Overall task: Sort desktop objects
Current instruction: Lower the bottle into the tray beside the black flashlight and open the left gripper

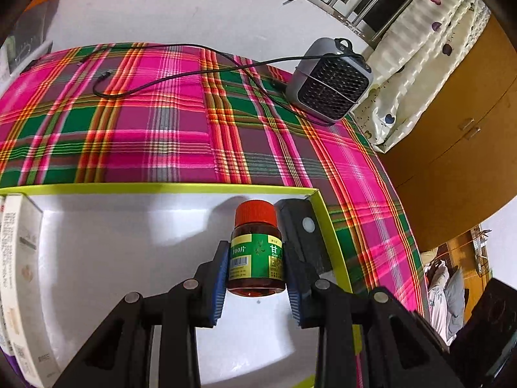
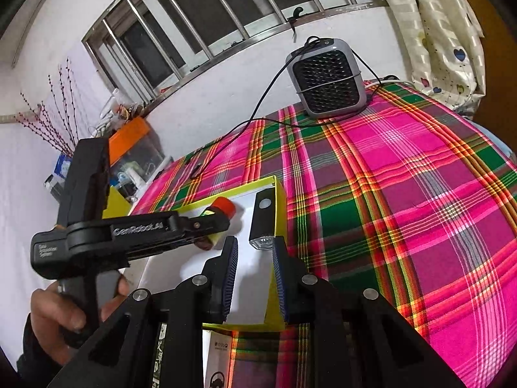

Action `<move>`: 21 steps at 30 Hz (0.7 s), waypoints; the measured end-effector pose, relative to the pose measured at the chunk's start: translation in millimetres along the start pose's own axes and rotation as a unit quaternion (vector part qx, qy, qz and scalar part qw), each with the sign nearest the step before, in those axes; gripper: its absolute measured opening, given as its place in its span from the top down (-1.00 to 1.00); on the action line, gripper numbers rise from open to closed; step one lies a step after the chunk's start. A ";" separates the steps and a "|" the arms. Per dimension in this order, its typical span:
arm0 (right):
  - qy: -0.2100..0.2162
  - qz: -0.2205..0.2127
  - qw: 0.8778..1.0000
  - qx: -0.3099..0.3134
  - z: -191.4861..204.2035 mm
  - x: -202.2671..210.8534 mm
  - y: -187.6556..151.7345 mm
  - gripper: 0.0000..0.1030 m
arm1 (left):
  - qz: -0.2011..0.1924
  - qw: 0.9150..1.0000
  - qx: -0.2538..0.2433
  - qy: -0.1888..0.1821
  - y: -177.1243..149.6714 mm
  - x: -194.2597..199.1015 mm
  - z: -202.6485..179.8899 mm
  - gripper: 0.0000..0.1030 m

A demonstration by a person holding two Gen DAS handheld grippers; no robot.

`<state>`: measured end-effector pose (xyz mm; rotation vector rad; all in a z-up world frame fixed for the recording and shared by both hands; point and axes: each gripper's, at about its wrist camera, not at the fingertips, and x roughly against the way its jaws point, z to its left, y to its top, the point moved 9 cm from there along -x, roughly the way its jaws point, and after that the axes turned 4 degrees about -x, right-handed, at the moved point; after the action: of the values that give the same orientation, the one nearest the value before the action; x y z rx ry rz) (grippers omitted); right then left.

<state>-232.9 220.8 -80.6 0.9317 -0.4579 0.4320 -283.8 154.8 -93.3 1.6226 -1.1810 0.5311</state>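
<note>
The left gripper (image 1: 257, 266) clamps an orange-capped bottle (image 1: 257, 252) over the yellow-rimmed box (image 1: 161, 188), apparently just beside a black flashlight (image 1: 302, 236); the right gripper (image 2: 255, 258) is closed, empty.

Tray (image 1: 194, 189) floor bare at centre; carton (image 1: 19, 274) blocks left wall, flashlight (image 1: 303, 236) right wall. Plaid cloth (image 1: 145, 129) beyond open; heater (image 1: 332, 80), cable (image 1: 181, 74) obstruct far edge.

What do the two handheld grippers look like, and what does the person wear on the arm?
Both the left gripper and right gripper are black plastic linkages with silver round pivot pins and blue ribbed pads. The left gripper's side bears white "GenRobot.AI" lettering. The person's hand emerges from a dark sleeve.
</note>
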 end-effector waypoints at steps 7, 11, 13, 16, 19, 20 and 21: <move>0.003 0.003 1.000 -0.004 -1.7 -1.3 -0.3 0.55 | 0.000 0.999 0.031 -0.017 7.9 -14.4 -0.2 0.36; 0.005 0.002 1.000 -0.009 -2.9 -1.0 -0.1 0.55 | -0.002 0.999 0.044 -0.026 7.9 -14.0 1.5 0.36; 0.005 0.001 1.000 -0.011 -3.7 -0.3 -0.2 0.55 | -0.005 0.998 0.052 -0.030 6.8 -10.9 3.3 0.36; 0.005 0.000 1.000 -0.014 -4.1 0.3 0.4 0.55 | -0.010 0.997 0.061 -0.038 5.9 -5.2 4.0 0.36; 0.006 0.000 1.000 -0.015 -4.2 0.5 0.6 0.55 | -0.008 0.997 0.069 -0.046 4.7 -3.9 2.7 0.36; 0.006 0.000 1.000 -0.015 -4.3 0.7 0.7 0.55 | -0.007 0.996 0.071 -0.047 4.7 -4.3 1.9 0.36; 0.006 0.000 1.000 -0.016 -4.6 0.8 0.8 0.55 | -0.006 0.996 0.071 -0.049 4.4 -4.9 0.7 0.36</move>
<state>-231.8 225.2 -81.9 0.8976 -0.4525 0.4288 -289.9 156.2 -95.4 1.7939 -1.2273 0.5438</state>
